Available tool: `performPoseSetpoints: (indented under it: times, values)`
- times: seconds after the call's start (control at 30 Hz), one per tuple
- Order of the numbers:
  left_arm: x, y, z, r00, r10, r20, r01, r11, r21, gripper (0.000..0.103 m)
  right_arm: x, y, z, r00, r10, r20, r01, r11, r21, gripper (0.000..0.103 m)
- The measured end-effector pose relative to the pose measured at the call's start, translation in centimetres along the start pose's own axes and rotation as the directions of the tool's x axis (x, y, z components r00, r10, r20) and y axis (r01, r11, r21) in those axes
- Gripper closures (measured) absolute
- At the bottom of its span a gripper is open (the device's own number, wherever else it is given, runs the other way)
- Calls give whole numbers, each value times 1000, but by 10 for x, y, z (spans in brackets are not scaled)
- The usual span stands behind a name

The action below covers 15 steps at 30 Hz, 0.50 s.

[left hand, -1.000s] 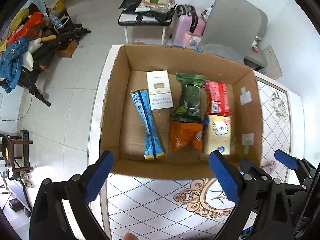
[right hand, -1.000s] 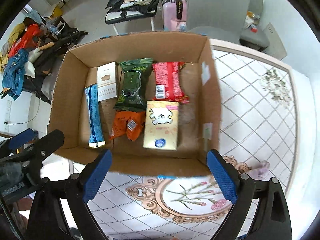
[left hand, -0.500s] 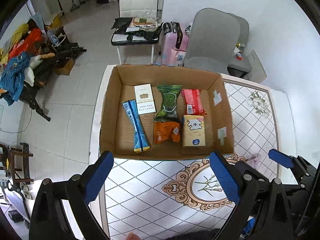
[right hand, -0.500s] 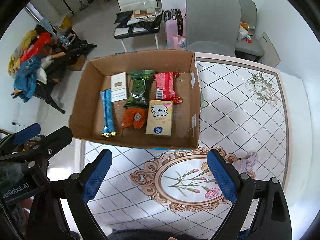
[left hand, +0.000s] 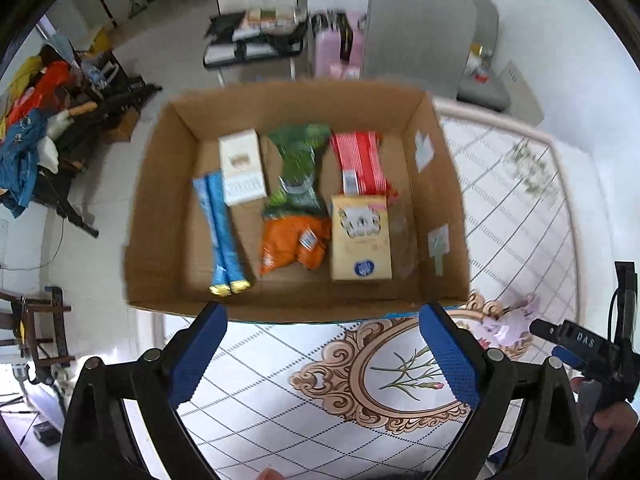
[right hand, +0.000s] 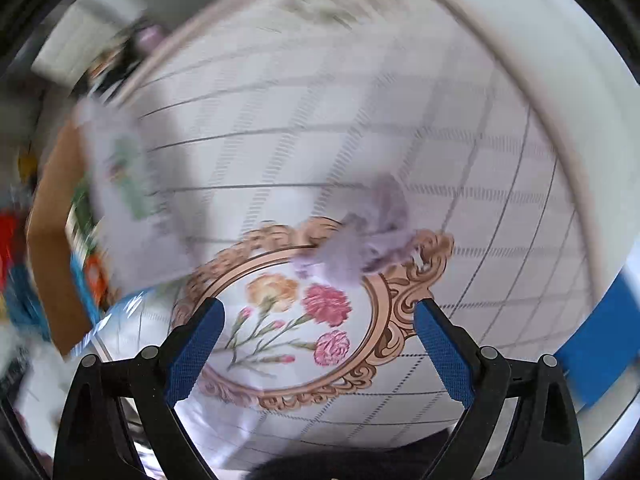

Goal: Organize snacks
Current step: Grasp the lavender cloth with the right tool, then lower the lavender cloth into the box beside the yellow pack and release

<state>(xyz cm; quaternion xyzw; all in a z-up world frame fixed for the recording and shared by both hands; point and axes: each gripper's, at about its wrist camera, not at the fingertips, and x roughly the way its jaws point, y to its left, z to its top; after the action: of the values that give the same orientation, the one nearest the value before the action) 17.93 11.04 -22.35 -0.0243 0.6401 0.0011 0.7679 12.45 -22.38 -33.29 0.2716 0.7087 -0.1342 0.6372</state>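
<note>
**Snack box on patterned bench, both grippers empty**

White-tiled floor, a grey chair (left hand: 420, 28) and a cluttered side table lie behind the bench (left hand: 520, 208), which wears a white cloth with a diamond grid and an ornate floral medallion (right hand: 304, 316).

- Cardboard box (left hand: 160, 184): open-topped, at the bench's far left part, its near wall just beyond the left gripper's fingertips.
- Contents, left to right: blue stick packet (left hand: 222, 232), lying lengthwise; white carton (left hand: 242, 170), touching the blue packet's far end; green pouch (left hand: 298, 164), with an orange pouch (left hand: 294, 242) overlapping its near end; red striped packet (left hand: 360, 162), with a beige box (left hand: 360, 236) lying over its near end.
- Lilac crumpled scrap (right hand: 368, 240): on the cloth at the medallion's far right rim, outside the box.
- Left gripper (left hand: 320, 356): above the bench in front of the box, jaws spread wide, holding nothing.
- Right gripper (right hand: 316, 352): above the medallion, jaws spread wide, holding nothing; its view is heavily blurred, the box showing only as a brown smear at the left edge.
- Person's hand (left hand: 616, 420): partly seen at the left view's lower right, on the right gripper's handle.
</note>
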Motion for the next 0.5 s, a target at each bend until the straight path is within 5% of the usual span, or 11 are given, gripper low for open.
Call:
performPoseSetpoints:
  times: [0.17,0.23,0.3,0.5]
  values:
    - [40,-17,2,997,5,-80,-4,1000,10,5,55,-24,16,993,72,-97,-58,989,138,12]
    - [47,-17,2,995,15,-94,-14,1000,7,5,68,-23,18,991,77,-109,-59,985,163,26]
    - [52,-18,1,995,15,-103,-15,1000,6,5,76,-23,20,991,77,-105,-57,982,182,53]
    - [48,-15,3,996,11,-94,-11,1000,3,5,63,-5,13,999,-8,-47,12,997,73,61]
